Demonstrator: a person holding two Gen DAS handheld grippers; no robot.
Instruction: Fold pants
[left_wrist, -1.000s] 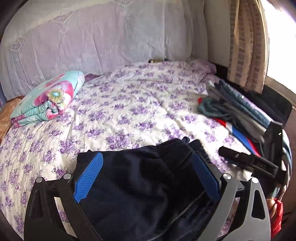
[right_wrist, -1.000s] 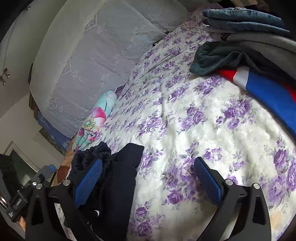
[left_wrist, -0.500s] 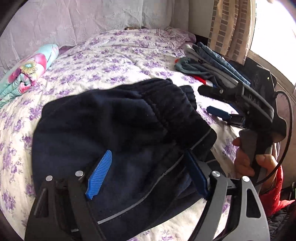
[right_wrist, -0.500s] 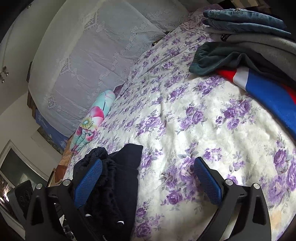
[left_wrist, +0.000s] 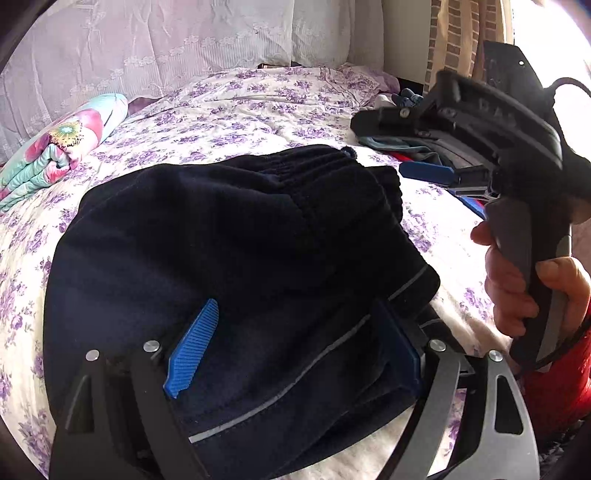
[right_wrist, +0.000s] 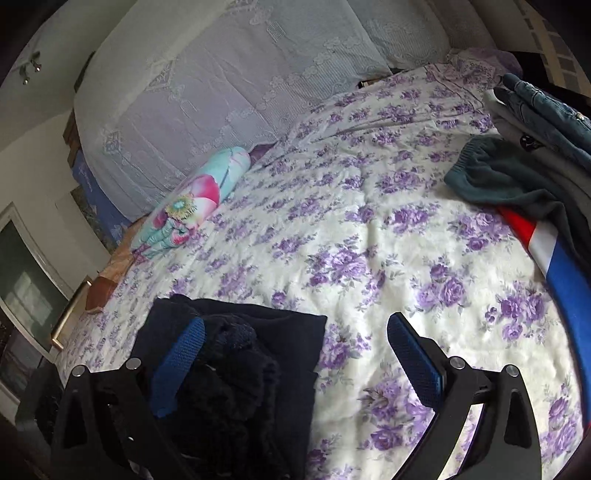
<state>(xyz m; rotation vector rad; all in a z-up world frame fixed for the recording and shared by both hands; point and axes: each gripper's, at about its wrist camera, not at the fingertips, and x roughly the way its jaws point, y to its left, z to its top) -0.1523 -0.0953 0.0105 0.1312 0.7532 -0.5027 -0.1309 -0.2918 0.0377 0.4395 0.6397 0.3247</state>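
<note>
Dark pants (left_wrist: 229, 258) lay directly ahead between the left gripper's (left_wrist: 291, 343) part-open fingers, waistband farthest away; the right gripper (right_wrist: 295, 362) gaped empty alongside.

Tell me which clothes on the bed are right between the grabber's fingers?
The navy pants, lying between the left gripper's fingers. The other clothes, like the blue jeans and teal sweater, sit piled at the bed's far side, away from both grippers.

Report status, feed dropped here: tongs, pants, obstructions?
Left tongs open, straddling the navy pants. Right tongs open, empty, at the waistband. Pants bunched on the floral bedspread. Clothes pile right, apart.
</note>
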